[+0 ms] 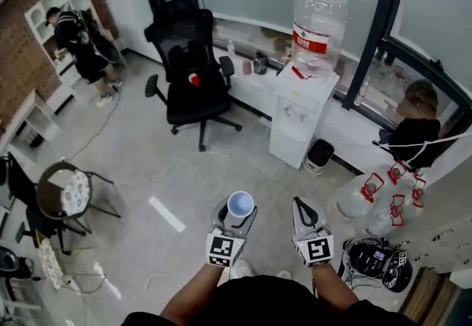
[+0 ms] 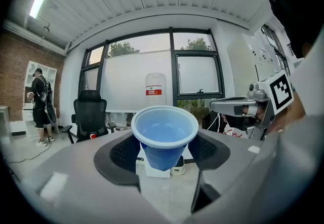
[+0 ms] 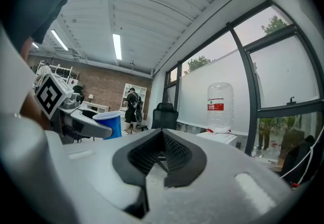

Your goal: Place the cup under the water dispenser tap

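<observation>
The step in hand looks like the carry toward the water dispenser point(image 1: 301, 114), which stands on the floor point(image 1: 169, 184) by the window wall, well apart from the blue cup point(image 2: 164, 134). The left hand-held gripper point(image 1: 237, 215) is clamped on that cup, its two dark pads pressing the tapered wall from either side just below the rim, and the cup hangs in the air over the floor in front of the person. The right hand-held gripper point(image 3: 161, 156) has its jaws closed together on nothing and rides beside the left one. To do this well, I would bring the left hand straight forward with the wrist level and the squeeze light, since a thin cup may buckle or slip downward through the pads. I would then lower it only once it is lined up below the tap, which is too small in the head view to place exactly. The cup stands upright: its long axis runs vertically, the open mouth faces up, the narrow base points at the floor, and it appears empty.
</observation>
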Available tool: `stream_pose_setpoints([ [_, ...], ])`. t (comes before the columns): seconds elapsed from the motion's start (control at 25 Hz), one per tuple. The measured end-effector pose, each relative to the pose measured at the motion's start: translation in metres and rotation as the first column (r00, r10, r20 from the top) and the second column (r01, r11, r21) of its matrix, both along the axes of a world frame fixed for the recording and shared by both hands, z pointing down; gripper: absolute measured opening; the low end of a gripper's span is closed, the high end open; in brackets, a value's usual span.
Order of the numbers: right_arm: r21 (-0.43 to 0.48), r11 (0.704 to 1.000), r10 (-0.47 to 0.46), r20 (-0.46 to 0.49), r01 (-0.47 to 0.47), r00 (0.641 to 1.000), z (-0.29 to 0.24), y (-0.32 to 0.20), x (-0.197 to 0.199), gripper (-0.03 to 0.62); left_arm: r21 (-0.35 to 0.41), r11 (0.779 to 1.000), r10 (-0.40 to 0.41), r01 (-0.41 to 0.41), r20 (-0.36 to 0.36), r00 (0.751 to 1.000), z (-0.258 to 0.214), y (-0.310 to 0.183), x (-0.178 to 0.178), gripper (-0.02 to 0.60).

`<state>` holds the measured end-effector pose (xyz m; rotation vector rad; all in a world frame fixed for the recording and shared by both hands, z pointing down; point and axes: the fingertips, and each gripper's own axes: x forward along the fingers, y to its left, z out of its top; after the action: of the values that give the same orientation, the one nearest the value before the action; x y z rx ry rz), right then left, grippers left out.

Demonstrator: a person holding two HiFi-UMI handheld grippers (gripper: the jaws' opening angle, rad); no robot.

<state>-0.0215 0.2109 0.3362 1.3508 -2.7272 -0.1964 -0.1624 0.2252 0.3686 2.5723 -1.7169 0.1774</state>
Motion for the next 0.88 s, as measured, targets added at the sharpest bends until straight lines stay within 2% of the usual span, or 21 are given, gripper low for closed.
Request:
stream_pose_setpoints([
  [0.16,-0.012,0.999,0.033,0.018,-0.033,0.999,0.000,-0.009,-0.014,0.002,0.005,1.000,0.026,-0.026,-0.008,1.000,0.003,-0.007,-0.020,0.316],
  [0.32,-0.022,0.997,0.077,-0.009,-0.077,0.997,0.005,-0.016,-0.026,0.002,0.026,0.997,0.067,-0.066,-0.039,0.997,0.002,-0.011,-0.027,0.316],
  [0.48,-0.019,0.992,0.127,-0.002,-0.127,0.992,0.008,-0.027,-0.028,0.002,0.026,0.994,0.103,-0.103,-0.021,0.994,0.002,-0.028,-0.028,0.316],
  [0.68,-0.062,0.987,0.149,0.002,-0.149,0.989,0.023,-0.045,-0.024,0.002,-0.012,0.996,0.089,-0.090,-0.041,0.995,0.016,-0.050,-0.033,0.318],
  [0.88,-0.043,0.987,0.157,0.006,-0.157,0.988,0.017,-0.087,-0.016,0.002,-0.023,0.994,0.105,-0.106,-0.048,0.993,0.016,-0.091,-0.025,0.318],
])
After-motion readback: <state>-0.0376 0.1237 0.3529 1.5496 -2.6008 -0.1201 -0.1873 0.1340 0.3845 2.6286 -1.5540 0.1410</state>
